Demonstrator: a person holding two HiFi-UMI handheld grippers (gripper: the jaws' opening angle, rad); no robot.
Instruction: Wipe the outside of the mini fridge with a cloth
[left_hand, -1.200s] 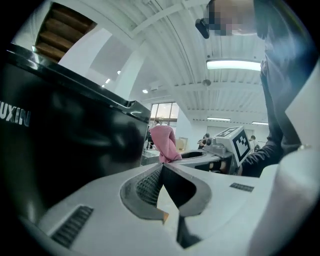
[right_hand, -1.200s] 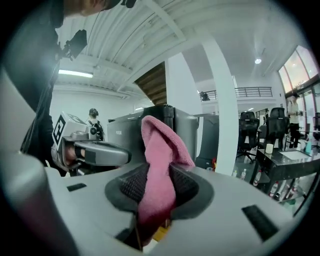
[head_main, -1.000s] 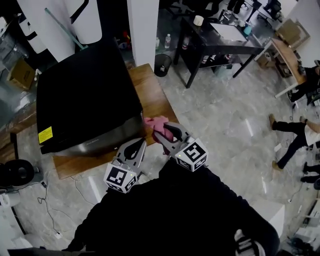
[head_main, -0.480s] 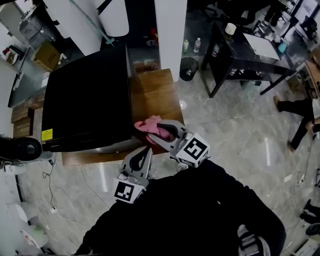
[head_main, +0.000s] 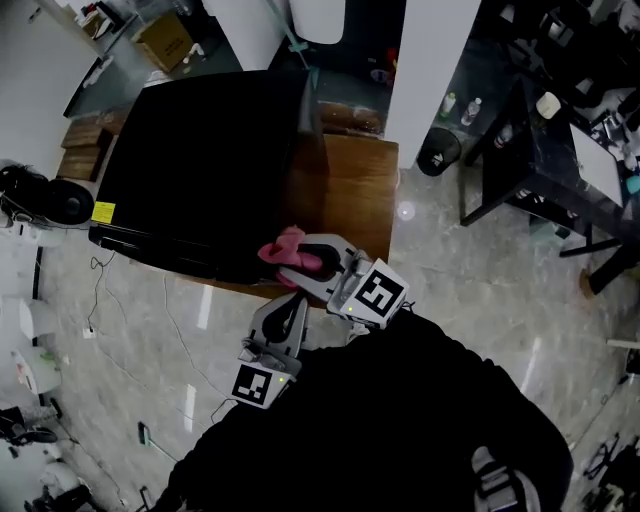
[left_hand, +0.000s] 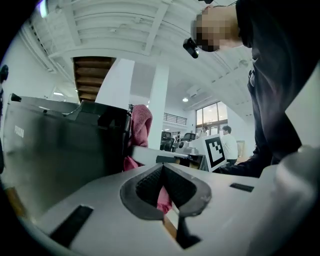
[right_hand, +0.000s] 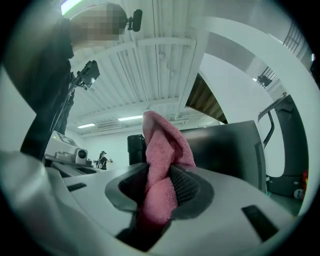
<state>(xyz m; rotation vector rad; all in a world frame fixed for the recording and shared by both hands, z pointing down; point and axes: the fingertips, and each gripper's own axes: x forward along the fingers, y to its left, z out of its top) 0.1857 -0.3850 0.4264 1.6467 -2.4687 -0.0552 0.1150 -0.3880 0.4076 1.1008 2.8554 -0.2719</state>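
Pink cloth in right gripper jaws — at mini fridge corner

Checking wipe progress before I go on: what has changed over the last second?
The right hand-held gripper has carried the pink cloth leftward, from beside the right front corner of the mini fridge onto that corner. It still clamps the cloth; the left hand-held gripper stays shut and empty.
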